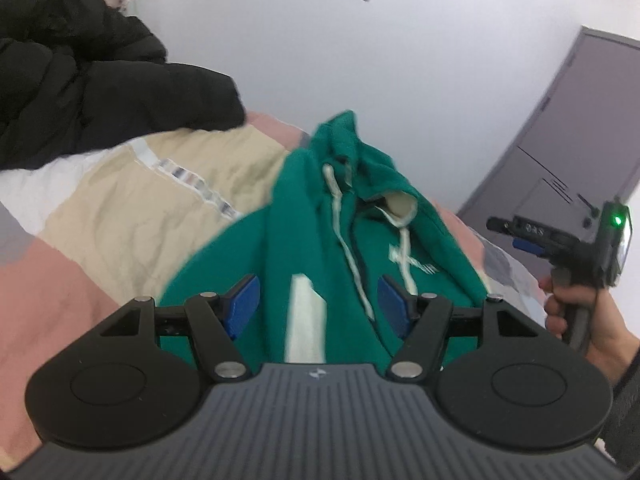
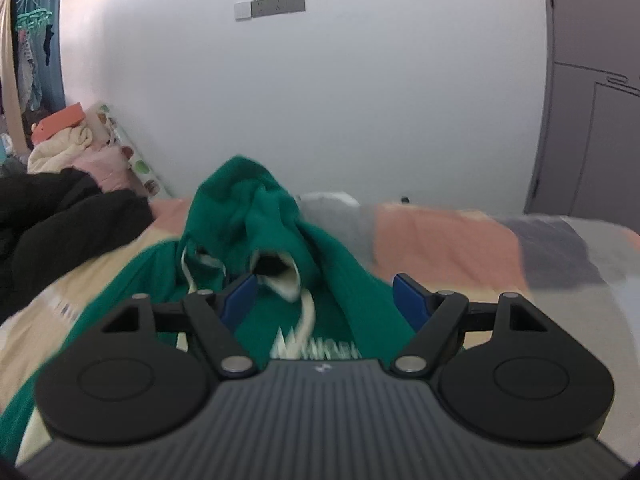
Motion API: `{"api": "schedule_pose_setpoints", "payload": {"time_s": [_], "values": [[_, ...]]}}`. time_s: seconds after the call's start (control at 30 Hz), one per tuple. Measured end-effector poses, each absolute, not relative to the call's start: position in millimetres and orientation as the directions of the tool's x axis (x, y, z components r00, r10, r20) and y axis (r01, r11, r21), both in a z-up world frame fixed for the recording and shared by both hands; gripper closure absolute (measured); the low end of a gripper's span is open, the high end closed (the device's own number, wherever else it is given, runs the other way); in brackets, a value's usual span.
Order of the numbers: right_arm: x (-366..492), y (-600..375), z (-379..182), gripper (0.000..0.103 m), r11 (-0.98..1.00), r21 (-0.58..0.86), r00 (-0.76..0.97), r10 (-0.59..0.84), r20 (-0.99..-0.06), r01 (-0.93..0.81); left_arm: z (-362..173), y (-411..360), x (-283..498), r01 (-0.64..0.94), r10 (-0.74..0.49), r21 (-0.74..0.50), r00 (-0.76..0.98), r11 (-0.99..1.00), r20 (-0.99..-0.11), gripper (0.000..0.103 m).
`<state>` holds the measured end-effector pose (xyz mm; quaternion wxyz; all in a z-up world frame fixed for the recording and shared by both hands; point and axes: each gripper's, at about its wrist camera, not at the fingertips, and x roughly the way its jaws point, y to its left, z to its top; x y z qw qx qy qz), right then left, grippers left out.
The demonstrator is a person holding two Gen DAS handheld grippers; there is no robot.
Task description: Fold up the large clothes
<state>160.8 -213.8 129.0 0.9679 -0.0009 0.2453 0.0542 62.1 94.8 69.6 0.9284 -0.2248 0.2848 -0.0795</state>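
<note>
Black coat (image 1: 100,80) heaped far left on bed (image 1: 60,300). My left tongs (image 1: 318,306) released, nothing gripped, over green hoodie (image 1: 320,208) lying mid-bed, hood bunched up. Right tongs (image 2: 324,300) also released, empty, above hoodie chest.

I saw the hoodie (image 1: 320,216) lying on the bed (image 1: 60,304), its hood (image 2: 244,200) toward the wall (image 2: 360,100). The jacket (image 1: 80,80) lay left of it, the door (image 1: 560,140) stood right.
</note>
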Motion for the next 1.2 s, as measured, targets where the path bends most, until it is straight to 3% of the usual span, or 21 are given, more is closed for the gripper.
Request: {"api": "schedule_pose_setpoints", "payload": {"time_s": [0.33, 0.47, 0.63, 0.8, 0.9, 0.97, 1.03, 1.1, 1.2], "values": [[49.4, -291.9, 122.5, 0.026, 0.998, 0.07, 0.847, 0.036, -0.53, 0.002, 51.9, 53.8, 21.3, 0.007, -0.23, -0.34, 0.749, 0.941, -0.621, 0.033], [28.0, -326.1, 93.1, 0.026, 0.987, 0.096, 0.801, -0.044, -0.597, 0.125, 38.1, 59.7, 20.6, -0.032, -0.24, -0.368, 0.706, 0.929, -0.666, 0.033], [34.5, -353.7, 53.3, 0.026, 0.959, 0.157, 0.666, -0.042, -0.744, 0.236, 17.2, 53.9, 24.8, -0.056, -0.202, -0.315, 0.66, 0.947, -0.724, 0.033], [49.4, -351.3, 29.7, 0.027, 0.966, 0.038, 0.594, -0.126, -0.795, 0.257, 1.2, 51.8, 28.7, -0.092, -0.141, -0.256, 0.636, 0.962, -0.759, 0.033], [54.9, -355.8, 21.0, 0.028, 0.958, -0.043, 0.556, -0.2, -0.807, 0.282, 1.7, 54.7, 26.6, -0.088, -0.15, -0.266, 0.643, 0.96, -0.751, 0.046], [50.6, -367.7, 18.0, 0.028, 0.952, -0.028, 0.553, -0.2, -0.809, 0.303, 7.5, 56.4, 23.6, -0.09, -0.157, -0.281, 0.653, 0.956, -0.741, 0.07], [53.1, -375.7, 13.8, 0.036, 0.953, 0.031, 0.552, -0.148, -0.821, 0.3, 14.7, 62.1, 20.5, -0.111, -0.145, -0.286, 0.66, 0.952, -0.737, 0.083], [50.5, -377.1, 15.0, 0.066, 0.961, 0.083, 0.561, -0.084, -0.824, 0.265, 22.6, 72.7, 17.1, -0.128, -0.137, -0.294, 0.667, 0.947, -0.732, 0.088], [47.1, -369.6, 25.7, 0.091, 0.977, 0.092, 0.586, -0.04, -0.809, 0.194, 31.3, 102.3, 19.2, -0.191, -0.122, -0.326, 0.666, 0.926, -0.736, 0.092]]}}
